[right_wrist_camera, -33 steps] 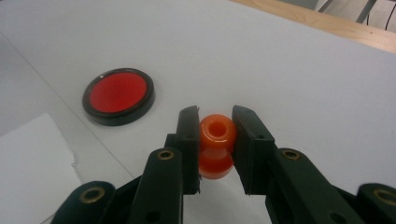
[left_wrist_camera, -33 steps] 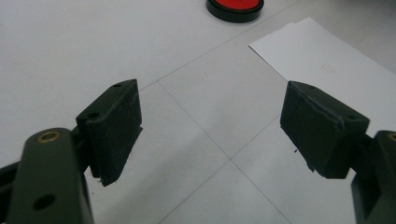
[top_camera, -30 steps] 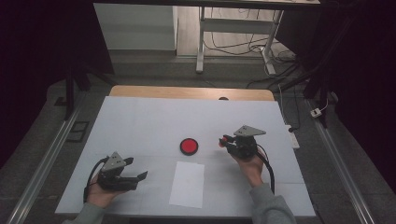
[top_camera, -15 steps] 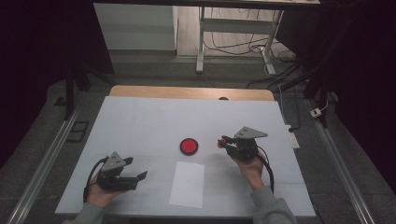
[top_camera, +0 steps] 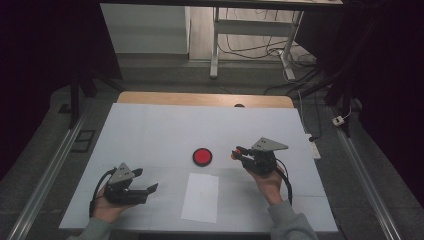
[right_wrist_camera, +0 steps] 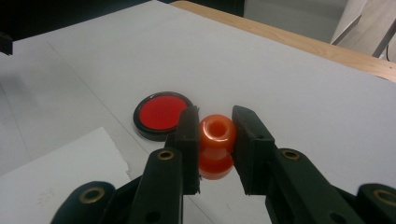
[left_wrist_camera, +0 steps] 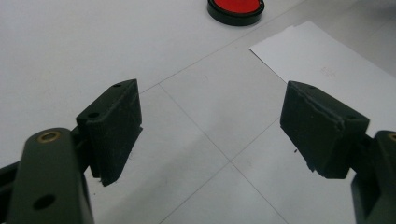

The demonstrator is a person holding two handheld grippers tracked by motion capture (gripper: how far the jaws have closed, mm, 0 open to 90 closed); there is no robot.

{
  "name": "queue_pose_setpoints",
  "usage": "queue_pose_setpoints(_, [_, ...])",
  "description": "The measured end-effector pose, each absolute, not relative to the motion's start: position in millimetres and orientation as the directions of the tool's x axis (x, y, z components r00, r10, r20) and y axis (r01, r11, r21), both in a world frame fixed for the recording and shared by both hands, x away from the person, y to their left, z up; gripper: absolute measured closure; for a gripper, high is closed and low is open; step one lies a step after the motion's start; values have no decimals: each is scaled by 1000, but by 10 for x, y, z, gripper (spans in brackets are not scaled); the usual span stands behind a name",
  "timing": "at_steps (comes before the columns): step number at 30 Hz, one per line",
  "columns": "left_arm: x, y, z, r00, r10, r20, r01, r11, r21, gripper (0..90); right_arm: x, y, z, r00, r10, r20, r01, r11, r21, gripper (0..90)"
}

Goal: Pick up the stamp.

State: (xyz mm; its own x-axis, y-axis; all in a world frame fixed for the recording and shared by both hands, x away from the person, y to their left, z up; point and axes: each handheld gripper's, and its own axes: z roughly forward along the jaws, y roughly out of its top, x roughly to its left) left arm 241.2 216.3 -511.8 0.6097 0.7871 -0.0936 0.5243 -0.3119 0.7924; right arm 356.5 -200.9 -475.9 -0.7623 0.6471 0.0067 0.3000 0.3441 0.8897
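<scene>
My right gripper [right_wrist_camera: 215, 135] is shut on a small orange spool-shaped stamp [right_wrist_camera: 215, 145], held just above the white table. In the high view that gripper [top_camera: 239, 152] sits right of a round red ink pad with a black rim [top_camera: 202, 156], the stamp [top_camera: 234, 154] showing at its tips. The pad [right_wrist_camera: 161, 114] lies just left of and beyond the jaws. A white sheet of paper [top_camera: 201, 196] lies below the pad. My left gripper [top_camera: 150, 189] rests open at the near left, its jaws wide apart and empty, pointing toward the paper [left_wrist_camera: 327, 60] and pad [left_wrist_camera: 236, 7].
The white table top [top_camera: 165, 130] has a wooden strip [top_camera: 200, 98] along its far edge. Beyond it stand a white desk frame [top_camera: 250, 35] and cables on the floor. Metal rails [top_camera: 45, 175] run along both sides.
The right gripper with the orange stamp has shifted slightly left, toward the red pad. The left gripper has barely moved.
</scene>
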Motion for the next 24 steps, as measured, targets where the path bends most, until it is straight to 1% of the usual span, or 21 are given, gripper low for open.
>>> queue_pose_setpoints(12, [2409, 2160, -5113, 613, 785, -90, 521, -316, 793, 210, 3470, -2014, -4713, -776, 630, 25, 288, 318, 903, 722])
queue_pose_setpoints(24, [2402, 2149, -5104, 615, 784, -88, 518, -317, 794, 210, 3368, -1975, -4663, -797, 603, 20, 270, 327, 906, 722])
